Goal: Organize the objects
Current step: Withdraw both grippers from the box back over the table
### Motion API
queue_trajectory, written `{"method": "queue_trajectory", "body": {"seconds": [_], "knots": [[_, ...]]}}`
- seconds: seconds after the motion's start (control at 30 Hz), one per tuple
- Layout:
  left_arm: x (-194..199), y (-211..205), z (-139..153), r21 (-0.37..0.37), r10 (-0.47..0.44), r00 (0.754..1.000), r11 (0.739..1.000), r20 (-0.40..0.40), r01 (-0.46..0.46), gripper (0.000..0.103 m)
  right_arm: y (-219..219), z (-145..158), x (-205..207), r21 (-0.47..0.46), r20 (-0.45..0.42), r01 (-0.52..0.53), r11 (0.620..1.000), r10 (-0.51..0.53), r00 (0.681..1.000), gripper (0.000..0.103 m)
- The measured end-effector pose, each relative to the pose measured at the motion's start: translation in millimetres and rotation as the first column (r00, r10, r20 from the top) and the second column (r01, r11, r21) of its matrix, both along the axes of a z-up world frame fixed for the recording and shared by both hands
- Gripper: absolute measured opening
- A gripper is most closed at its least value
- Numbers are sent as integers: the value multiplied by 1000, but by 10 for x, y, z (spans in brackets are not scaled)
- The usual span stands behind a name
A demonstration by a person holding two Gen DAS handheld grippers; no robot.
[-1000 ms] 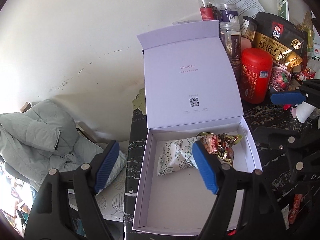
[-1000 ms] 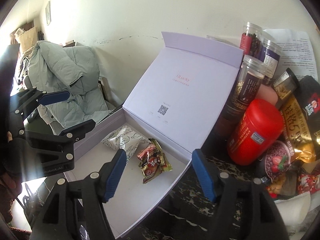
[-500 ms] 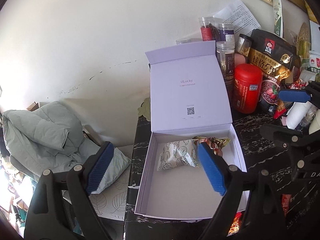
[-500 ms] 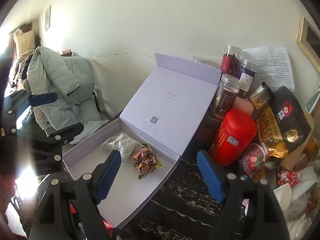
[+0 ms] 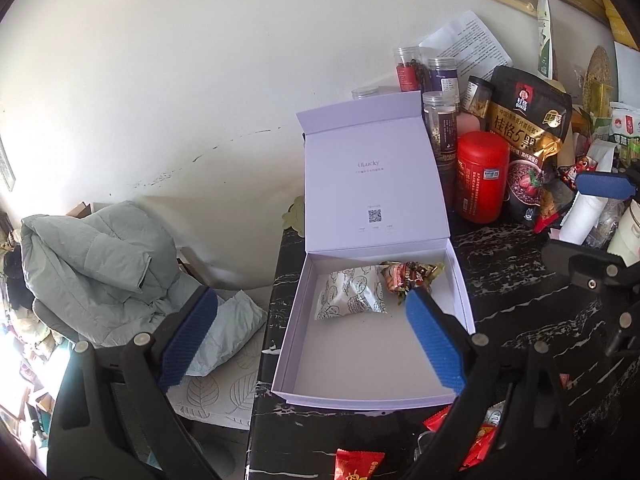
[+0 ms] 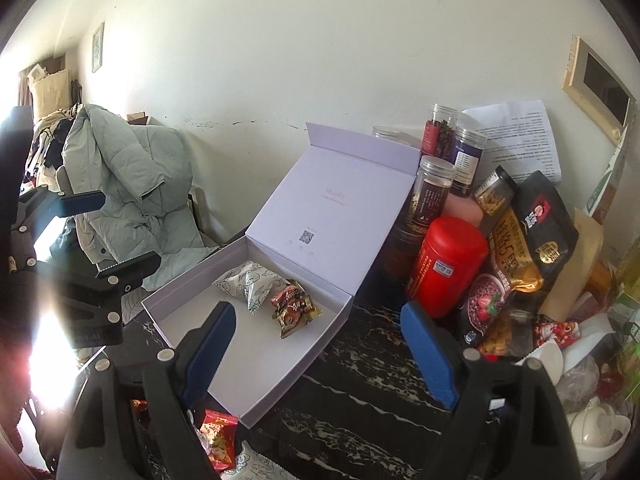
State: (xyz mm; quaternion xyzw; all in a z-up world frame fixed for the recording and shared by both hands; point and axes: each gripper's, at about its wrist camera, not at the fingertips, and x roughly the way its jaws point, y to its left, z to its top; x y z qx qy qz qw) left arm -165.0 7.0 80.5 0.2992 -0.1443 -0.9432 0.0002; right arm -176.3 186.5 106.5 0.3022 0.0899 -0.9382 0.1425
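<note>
At the far left, a pale green jacket (image 5: 100, 264) is heaped beside the dark marbled tabletop (image 5: 516, 280). The left hand-held gripper (image 5: 308, 340) has just been opening; its blue pads are spread wide with nothing between them. An open lilac box (image 5: 376, 398) sits near the tabletop's left edge, its lid upright. Inside, at the far end, a white patterned packet (image 5: 352, 292) touches a brown candy wrapper (image 5: 408, 276). The right hand-held gripper (image 6: 320, 352) has also been opening and is empty. Red snack packets (image 6: 218, 432) wait on the near tabletop. A red canister (image 6: 444, 264) and jars crowd the right. Likely risk: reaching for the near packets, a gripper may nudge the light box off the edge.
</note>
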Motion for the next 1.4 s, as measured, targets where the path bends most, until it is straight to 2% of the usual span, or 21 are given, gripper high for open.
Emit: {"method": "queue_trajectory", "body": {"seconds": [0.5,0.83,1.03,1.4], "knots": [[441,52,-60,65,-11,1000,998,15,10,97,155,-26,481,1,-35,22,1000,-22,999,90],[646,19,-262,121,-21,998,993,57,14,97,169,-260,731,43,-42,60,997,-58,997,90],[773,-12,-363,126,-6,998,992,62,-2,97,173,-370,889,50,-43,76,996,-74,996,90],[939,-16,-645,150,-3,992,989,128,-17,97,180,-656,1081,55,13,65,996,-66,998,91]]}}
